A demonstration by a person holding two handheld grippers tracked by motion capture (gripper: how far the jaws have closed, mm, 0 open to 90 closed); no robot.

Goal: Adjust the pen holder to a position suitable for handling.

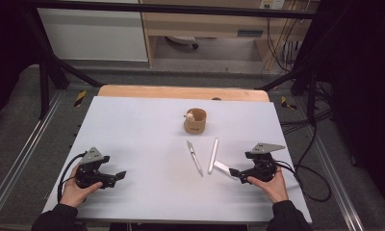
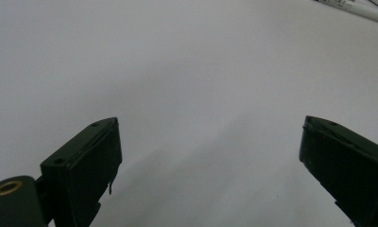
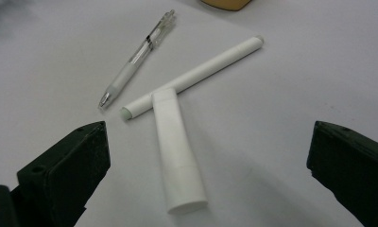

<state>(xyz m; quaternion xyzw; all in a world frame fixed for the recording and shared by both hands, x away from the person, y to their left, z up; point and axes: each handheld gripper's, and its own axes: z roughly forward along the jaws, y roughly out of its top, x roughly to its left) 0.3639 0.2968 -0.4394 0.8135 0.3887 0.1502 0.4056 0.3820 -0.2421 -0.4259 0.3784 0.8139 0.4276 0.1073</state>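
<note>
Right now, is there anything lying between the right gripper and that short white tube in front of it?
No. In the right gripper view, bare table separates the open right gripper from the short white tube, whose far end touches the long white stick.

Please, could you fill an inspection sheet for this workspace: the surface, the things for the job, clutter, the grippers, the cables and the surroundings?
Surface: white table top, flat, with a wooden edge at the far side.
Job's things: clear pen, long white stick and short white tube lie in front of the right gripper; the tube's far end touches the stick. Brown cup stands beyond them, something small inside.
Clutter: nothing seen.
Grippers: left gripper open, nothing between the jaws; right gripper open, jaws either side of the tube, apart from it.
Cables: black cable trails from the right gripper off the table; another from the left.
Surroundings: dark metal frame, grey floor, wooden furniture behind.
</note>
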